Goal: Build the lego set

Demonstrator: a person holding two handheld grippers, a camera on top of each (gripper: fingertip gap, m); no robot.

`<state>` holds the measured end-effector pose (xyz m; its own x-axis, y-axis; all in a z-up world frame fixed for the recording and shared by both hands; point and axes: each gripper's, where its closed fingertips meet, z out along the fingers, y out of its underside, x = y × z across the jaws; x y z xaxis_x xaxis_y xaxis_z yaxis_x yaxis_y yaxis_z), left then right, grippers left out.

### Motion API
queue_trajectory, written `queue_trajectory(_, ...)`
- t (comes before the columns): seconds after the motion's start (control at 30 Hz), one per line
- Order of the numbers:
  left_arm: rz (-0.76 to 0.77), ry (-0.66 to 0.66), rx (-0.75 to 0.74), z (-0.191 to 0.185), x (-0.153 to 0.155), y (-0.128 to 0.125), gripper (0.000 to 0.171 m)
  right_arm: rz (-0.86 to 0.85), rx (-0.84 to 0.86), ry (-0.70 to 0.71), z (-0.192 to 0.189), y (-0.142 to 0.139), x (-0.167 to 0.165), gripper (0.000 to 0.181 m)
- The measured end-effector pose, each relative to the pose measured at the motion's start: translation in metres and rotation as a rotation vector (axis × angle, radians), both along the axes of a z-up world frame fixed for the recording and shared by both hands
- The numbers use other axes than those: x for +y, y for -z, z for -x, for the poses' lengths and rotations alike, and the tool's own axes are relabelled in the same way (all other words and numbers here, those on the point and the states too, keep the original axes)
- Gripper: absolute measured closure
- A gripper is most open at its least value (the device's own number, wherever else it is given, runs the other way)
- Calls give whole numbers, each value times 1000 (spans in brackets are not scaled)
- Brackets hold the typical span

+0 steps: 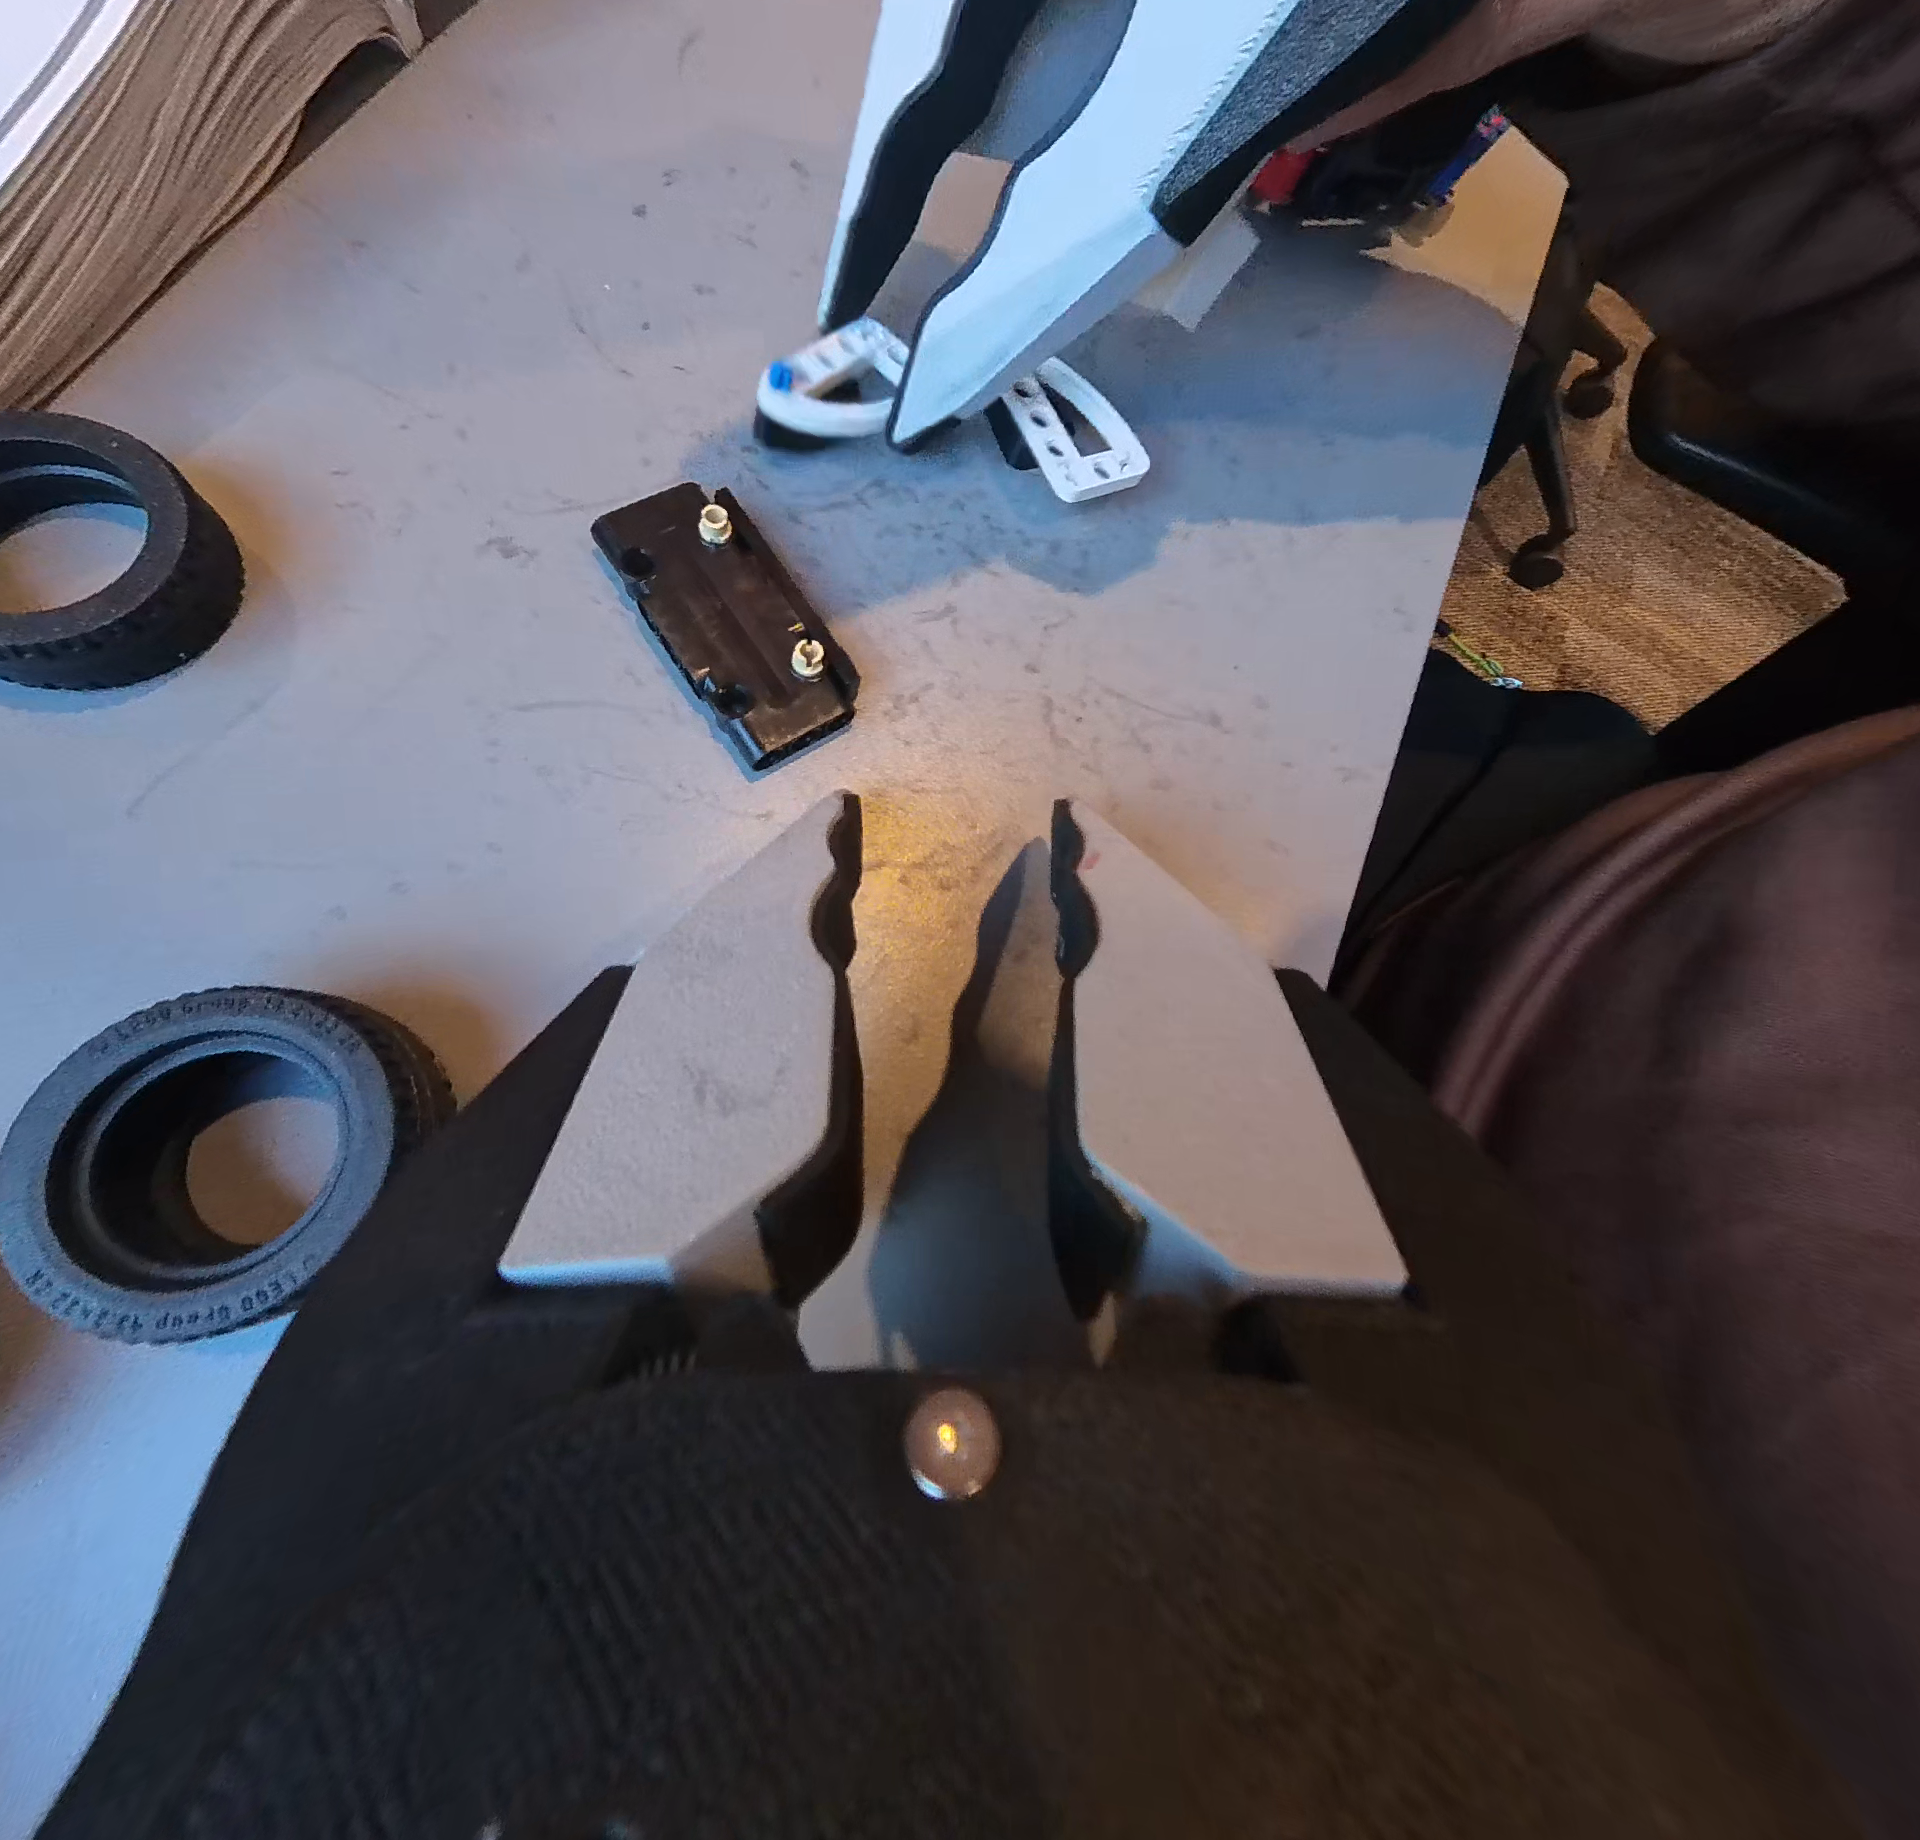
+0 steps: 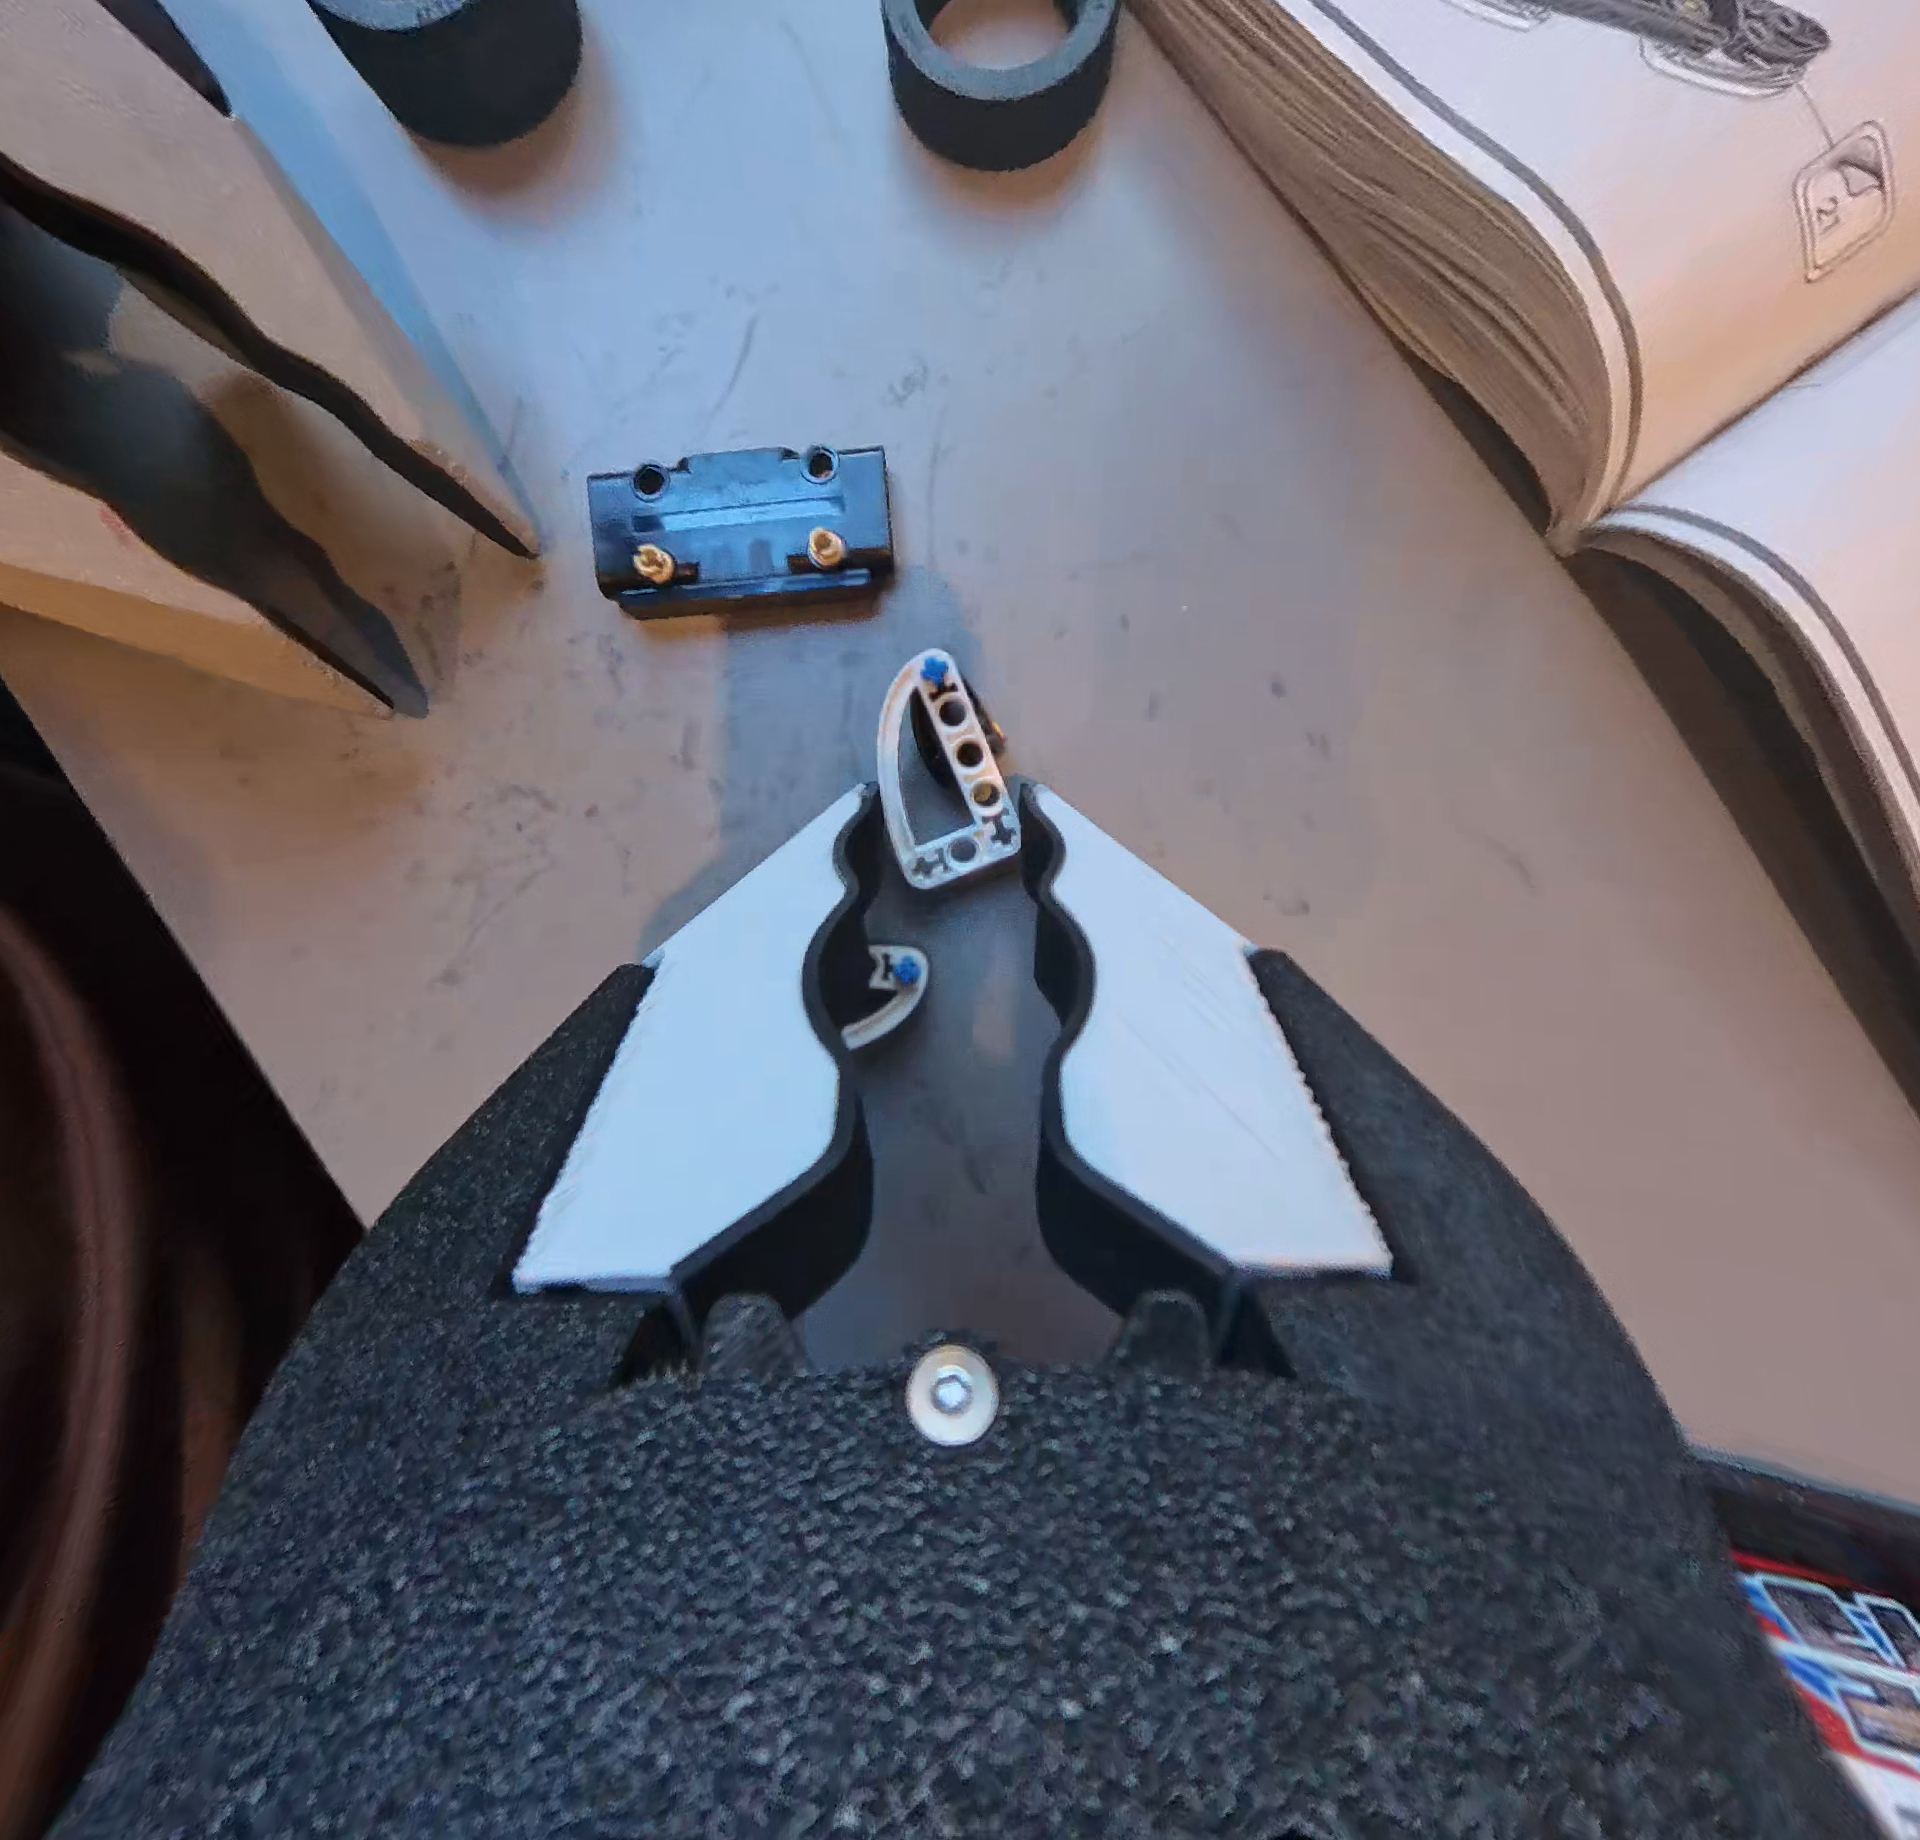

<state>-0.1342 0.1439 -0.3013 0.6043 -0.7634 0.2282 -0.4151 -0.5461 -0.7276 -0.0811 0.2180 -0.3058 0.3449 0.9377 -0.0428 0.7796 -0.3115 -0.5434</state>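
Note:
A black Lego block [image 1: 727, 627] with two tan pins lies flat on the grey table [image 1: 416, 336]. It also shows in the right wrist view [image 2: 740, 533]. My left gripper [image 1: 954, 814] is open and empty, just short of the block. My right gripper [image 2: 945, 798] is open, with its tips low over the table on either side of a white curved Lego panel [image 2: 956, 855] that has a blue pin. A second white curved panel [image 2: 883, 1011] lies partly under its left finger. Both panels show in the left wrist view [image 1: 821, 408] [image 1: 1081, 445], at the right gripper [image 1: 878, 377].
Two black rubber tyres [image 1: 94, 564] [image 1: 208, 1156] lie on the table's left side and show in the right wrist view [image 2: 436, 24] [image 2: 997, 45]. An open instruction book [image 2: 1558, 180] lies at the right. The table edge [image 1: 1455, 543] runs close by, with a chair base beyond. Tip to tip, the grippers are about 10 cm apart. It is some 4 cm from my left tips to the black Lego block [image 1: 727, 627]. My right wrist view [image 2: 723, 510] looks at it from another angle.

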Motion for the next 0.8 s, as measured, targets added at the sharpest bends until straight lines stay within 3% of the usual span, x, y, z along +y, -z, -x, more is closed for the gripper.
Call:
queue_trajectory(0.2, -30, -20, -14, 3, 1, -4, 137, -38, 24, -230, 22, -13, -35, 156)
queue_trajectory(0.43, -55, 23, -39, 3, -6, -10, 131, -189, -4, -525, 41, -6, -74, 156)
queue_trajectory(0.8, -65, 97, 61, -3, -16, 2, 135, -303, -11, -529, 44, -15, -64, 155)
